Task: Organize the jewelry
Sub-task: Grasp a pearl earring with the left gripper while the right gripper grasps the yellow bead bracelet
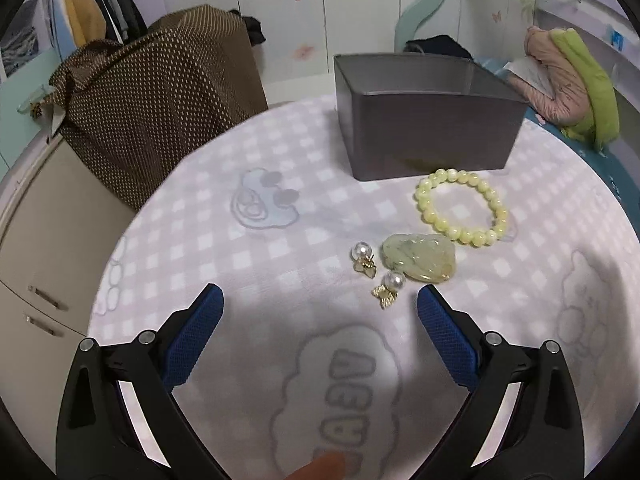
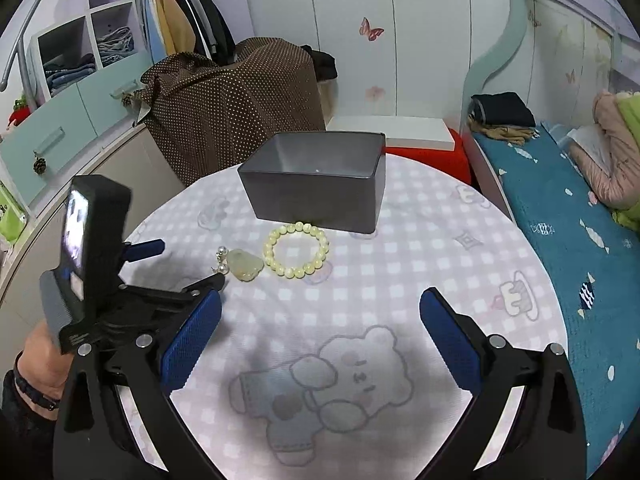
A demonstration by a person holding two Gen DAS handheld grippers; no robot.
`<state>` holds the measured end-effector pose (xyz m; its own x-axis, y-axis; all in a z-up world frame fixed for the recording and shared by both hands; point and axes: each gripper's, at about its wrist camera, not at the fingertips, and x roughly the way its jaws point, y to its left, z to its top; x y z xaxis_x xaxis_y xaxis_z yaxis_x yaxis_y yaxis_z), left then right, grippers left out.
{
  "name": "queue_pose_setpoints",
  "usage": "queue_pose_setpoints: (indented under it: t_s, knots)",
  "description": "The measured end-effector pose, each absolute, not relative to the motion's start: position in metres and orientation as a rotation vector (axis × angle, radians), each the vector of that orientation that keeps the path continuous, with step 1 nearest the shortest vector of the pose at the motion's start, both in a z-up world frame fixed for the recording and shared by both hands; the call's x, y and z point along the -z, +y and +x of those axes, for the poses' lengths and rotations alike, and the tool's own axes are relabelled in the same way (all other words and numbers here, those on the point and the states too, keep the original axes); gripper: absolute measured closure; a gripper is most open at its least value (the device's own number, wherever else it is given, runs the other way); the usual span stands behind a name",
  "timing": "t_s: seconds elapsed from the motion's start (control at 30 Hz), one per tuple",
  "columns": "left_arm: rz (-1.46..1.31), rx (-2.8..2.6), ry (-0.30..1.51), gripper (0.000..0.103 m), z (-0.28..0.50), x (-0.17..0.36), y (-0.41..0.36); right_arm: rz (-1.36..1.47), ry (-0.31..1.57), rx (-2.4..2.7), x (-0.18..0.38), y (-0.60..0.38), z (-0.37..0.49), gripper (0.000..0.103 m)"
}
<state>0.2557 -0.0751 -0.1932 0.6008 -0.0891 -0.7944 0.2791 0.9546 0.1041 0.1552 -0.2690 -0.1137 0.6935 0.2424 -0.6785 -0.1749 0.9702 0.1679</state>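
2 pearl earrings (image 1: 374, 276), a jade pendant (image 1: 420, 258) and a bead bracelet (image 1: 462, 208) are laid on the checked cloth (image 1: 240, 240) before the grey box (image 1: 432, 136). Both the left gripper (image 1: 320, 308) and right gripper (image 2: 320, 316) are held spread apart, nothing being gripped.

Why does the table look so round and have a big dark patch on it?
In the left wrist view, the fisheye lens bulges the table, and the left gripper casts a grey shadow under itself. In the right wrist view the right gripper shades the bear print likewise.
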Motion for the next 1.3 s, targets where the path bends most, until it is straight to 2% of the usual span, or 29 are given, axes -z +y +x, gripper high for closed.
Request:
queue_pose_setpoints:
  t_s: [0.07,0.1,0.23,0.3,0.33,0.37,0.4,0.47,0.83,0.9,0.97,1.2,1.3]
  knots:
    - [0.193,0.226,0.913,0.012,0.260,0.195,-0.074,0.091,0.776,-0.232,0.115,-0.270,0.155,0.007]
    - [0.174,0.238,0.920,0.020,0.262,0.195,-0.073,0.090,0.778,-0.231,0.116,-0.271,0.155,0.007]
    - [0.152,0.273,0.917,0.039,0.262,0.193,-0.074,0.090,0.786,-0.227,0.118,-0.272,0.156,0.007]
    - [0.157,0.291,0.907,0.063,0.260,0.191,-0.075,0.093,0.786,-0.230,0.118,-0.272,0.157,0.007]
    - [0.156,0.297,0.905,0.069,0.259,0.190,-0.075,0.093,0.787,-0.230,0.118,-0.272,0.157,0.007]
    - [0.150,0.299,0.904,0.081,0.257,0.190,-0.074,0.092,0.787,-0.229,0.119,-0.271,0.158,0.007]
    - [0.143,0.304,0.902,0.089,0.257,0.189,-0.073,0.090,0.788,-0.231,0.119,-0.270,0.158,0.007]
    - [0.120,0.326,0.899,0.093,0.256,0.189,-0.067,0.087,0.790,-0.234,0.120,-0.267,0.161,0.007]
    - [0.040,0.345,0.875,0.092,0.230,0.181,-0.033,-0.099,0.890,-0.297,0.154,-0.222,0.207,0.010]
    - [0.032,0.340,0.870,0.092,0.226,0.178,-0.026,-0.140,0.891,-0.301,0.160,-0.214,0.213,0.022]
    - [0.030,0.337,0.865,0.092,0.222,0.175,-0.021,-0.171,0.899,-0.314,0.164,-0.207,0.220,0.041]
    - [0.015,0.330,0.859,0.092,0.217,0.172,-0.009,-0.276,0.890,-0.392,0.169,-0.191,0.237,0.054]
    - [0.005,0.326,0.858,0.092,0.216,0.172,-0.006,-0.244,0.924,-0.444,0.171,-0.192,0.242,0.078]
